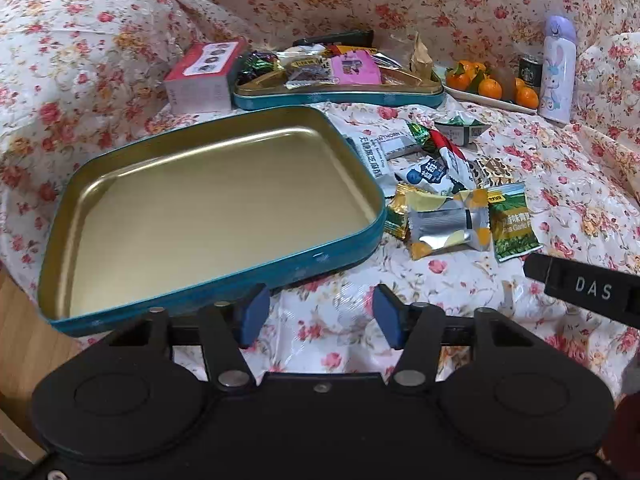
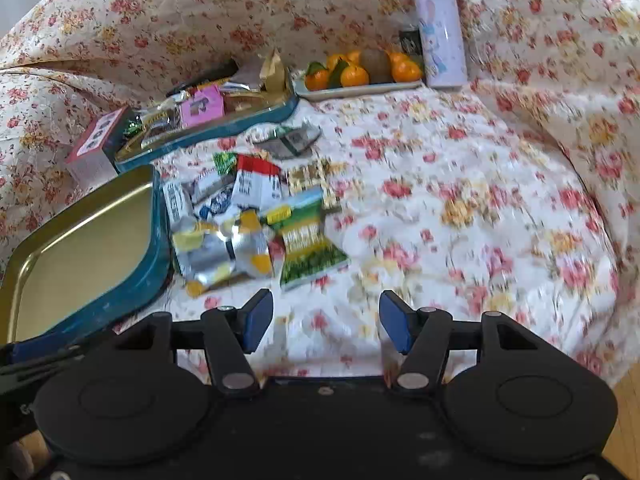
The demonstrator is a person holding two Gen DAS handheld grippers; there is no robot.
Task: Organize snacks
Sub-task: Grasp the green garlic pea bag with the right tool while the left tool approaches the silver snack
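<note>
Left tool (image 1: 318,312): blue pads apart, nothing between them, released. It hangs over the flowered cloth (image 1: 460,292) just off the near rim of the empty tin (image 1: 200,292), a teal tray with a gold inside, tilted slightly with its near left corner over the cloth's edge. Nothing lies in it.

Right tool (image 2: 326,322): pads likewise spread, released, gripping nothing, above bare cloth to the right of the tin (image 2: 132,280). Its black body shows at the right edge of the left view (image 1: 592,292), lettered "DAS". Right view is motion-blurred; fine print unreadable there.

Loose snacks (image 1: 444,184) lie in a heap on the cloth, touching the tin's right wall and spreading away from it. Nearest the tools: a silver-and-yellow packet (image 1: 452,228) and a green packet (image 1: 514,220), side by side, overlapping at the edge. Behind them a blue-and-white packet (image 1: 426,174), a red-and-white packet (image 1: 450,152) and a long white packet (image 1: 380,148) against the tin.

Further back, a second teal tin (image 1: 340,98) is piled with snacks, a pink packet (image 1: 356,68) on top. A red-and-white box (image 1: 204,76) stands touching its left end. To its right, a white plate (image 1: 496,102) carries oranges (image 1: 490,88); a dark can (image 1: 530,68) and a lilac bottle (image 1: 558,68) stand upright beside it.

Worktop itself hidden under the cloth; wood shows at lower left (image 1: 24,340).
</note>
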